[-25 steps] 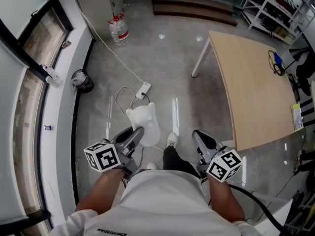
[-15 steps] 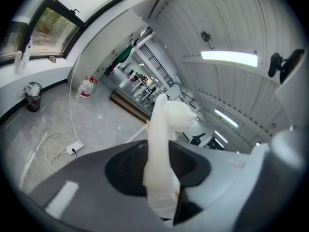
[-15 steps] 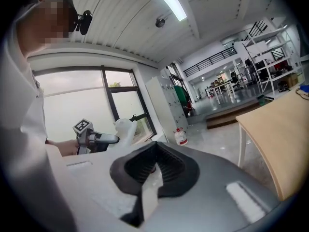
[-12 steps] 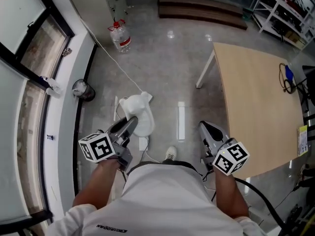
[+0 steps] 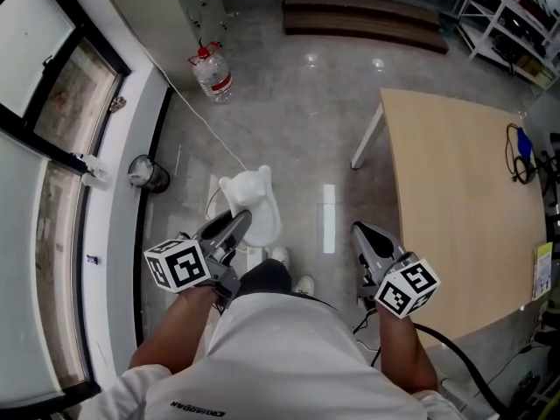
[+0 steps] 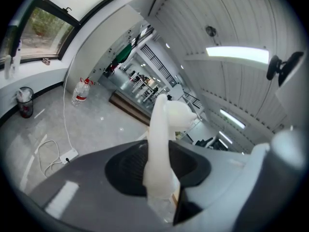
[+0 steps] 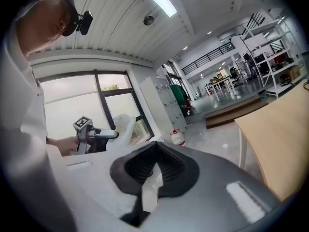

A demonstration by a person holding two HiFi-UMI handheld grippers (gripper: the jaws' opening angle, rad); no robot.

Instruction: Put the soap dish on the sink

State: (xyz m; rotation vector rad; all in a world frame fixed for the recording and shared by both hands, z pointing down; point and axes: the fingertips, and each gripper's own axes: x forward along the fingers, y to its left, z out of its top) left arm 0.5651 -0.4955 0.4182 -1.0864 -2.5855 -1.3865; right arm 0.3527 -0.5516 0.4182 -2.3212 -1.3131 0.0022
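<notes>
The soap dish (image 5: 254, 201) is white and shaped like an animal with two small ears. My left gripper (image 5: 234, 227) is shut on its near edge and carries it above the grey floor. In the left gripper view the soap dish (image 6: 162, 139) stands up thin and edge-on between the dark pads of the left gripper (image 6: 159, 178). My right gripper (image 5: 366, 245) is held level beside the table, jaws together with nothing in them. The right gripper view shows its own closed right gripper (image 7: 154, 170) and, farther left, the soap dish (image 7: 121, 125). No sink is in view.
A light wooden table (image 5: 464, 191) with a white leg stands to the right. A large water bottle (image 5: 213, 74) stands ahead by the wall, a white cable running from it. A small dark bin (image 5: 149, 175) sits by the window ledge. Shelving (image 5: 507, 16) and a low wooden step (image 5: 363, 11) lie far ahead.
The person has walked forward, both grippers going along. The floor has slid back under them and the power strip is now hidden beneath the dish. The left gripper's hold is unchanged.
</notes>
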